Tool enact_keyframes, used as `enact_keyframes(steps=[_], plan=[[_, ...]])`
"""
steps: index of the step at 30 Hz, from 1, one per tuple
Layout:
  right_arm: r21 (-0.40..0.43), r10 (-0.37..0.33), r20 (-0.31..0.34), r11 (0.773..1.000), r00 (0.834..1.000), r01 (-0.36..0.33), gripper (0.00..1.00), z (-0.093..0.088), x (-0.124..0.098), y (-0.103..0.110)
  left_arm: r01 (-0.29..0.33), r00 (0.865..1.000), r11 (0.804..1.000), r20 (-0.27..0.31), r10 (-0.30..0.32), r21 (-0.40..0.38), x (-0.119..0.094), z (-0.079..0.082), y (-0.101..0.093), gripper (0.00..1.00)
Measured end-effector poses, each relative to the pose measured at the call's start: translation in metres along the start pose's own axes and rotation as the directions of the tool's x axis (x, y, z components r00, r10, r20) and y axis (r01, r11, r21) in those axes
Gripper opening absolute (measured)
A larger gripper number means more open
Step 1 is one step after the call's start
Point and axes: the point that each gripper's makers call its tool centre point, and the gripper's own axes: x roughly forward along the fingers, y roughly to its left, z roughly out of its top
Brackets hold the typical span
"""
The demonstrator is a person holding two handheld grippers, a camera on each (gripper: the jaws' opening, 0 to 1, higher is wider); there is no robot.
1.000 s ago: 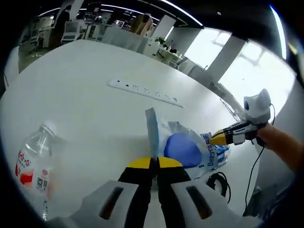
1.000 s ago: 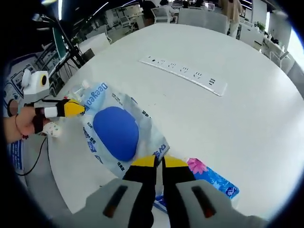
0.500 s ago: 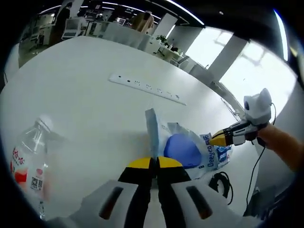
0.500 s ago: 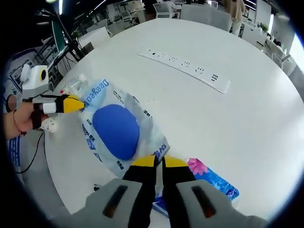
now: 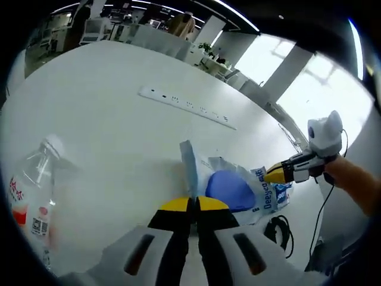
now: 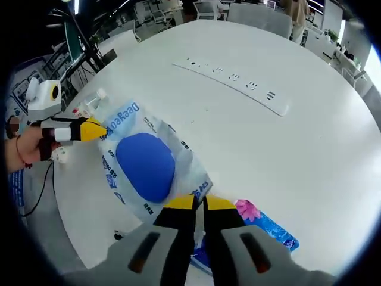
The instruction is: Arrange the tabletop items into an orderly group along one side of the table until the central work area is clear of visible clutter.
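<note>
Left hand-held gripper (image 5: 193,204) and right hand-held gripper (image 6: 193,202), jaws closed, each pinch an opposite edge of the plastic bag (image 6: 146,164) over the white table (image 6: 309,155). Power strip (image 6: 233,78) at 12 o'clock, water bottle (image 5: 30,205) at 9, blue packet (image 6: 262,226) at 4.

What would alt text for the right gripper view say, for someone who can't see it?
Two yellow-tipped grippers hold opposite ends of a clear plastic bag with a blue object inside, stretched over a large white table: the right gripper at the near end, the left gripper at the far end. A white power strip lies farther back, and a blue flowered packet sits beside the near gripper.
</note>
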Motion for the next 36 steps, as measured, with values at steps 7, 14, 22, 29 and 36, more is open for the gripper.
enact_keyframes(steps=[7, 14, 22, 29, 36], plan=[[-0.006, -0.003, -0.004, 1.0, 1.0, 0.003, 0.02, 0.0004, 0.0013, -0.0001, -0.005, 1.0, 1.0, -0.002, 0.005, -0.003, 0.0011, -0.0024, 0.0033, 0.0], [-0.017, -0.008, -0.009, 1.0, 1.0, 0.008, 0.04, -0.0001, 0.0013, -0.0006, -0.003, 1.0, 1.0, -0.007, 0.003, -0.011, 0.0018, -0.0053, 0.0051, 0.01], [-0.028, -0.013, -0.004, 1.0, 1.0, 0.013, 0.06, 0.0009, -0.0006, 0.0024, 0.002, 1.0, 1.0, 0.001, -0.002, -0.006, 0.0015, -0.004, 0.0038, 0.06], [-0.035, -0.025, 0.002, 0.999, 1.0, 0.025, 0.13, 0.0027, -0.0027, 0.0018, 0.011, 1.0, 1.0, 0.002, -0.011, 0.001, 0.0018, -0.0026, 0.0023, 0.08], [-0.032, -0.029, 0.007, 0.999, 1.0, 0.029, 0.15, 0.0045, -0.0062, 0.0027, 0.016, 1.0, 1.0, 0.009, -0.016, 0.019, 0.0013, 0.0005, 0.0008, 0.11]])
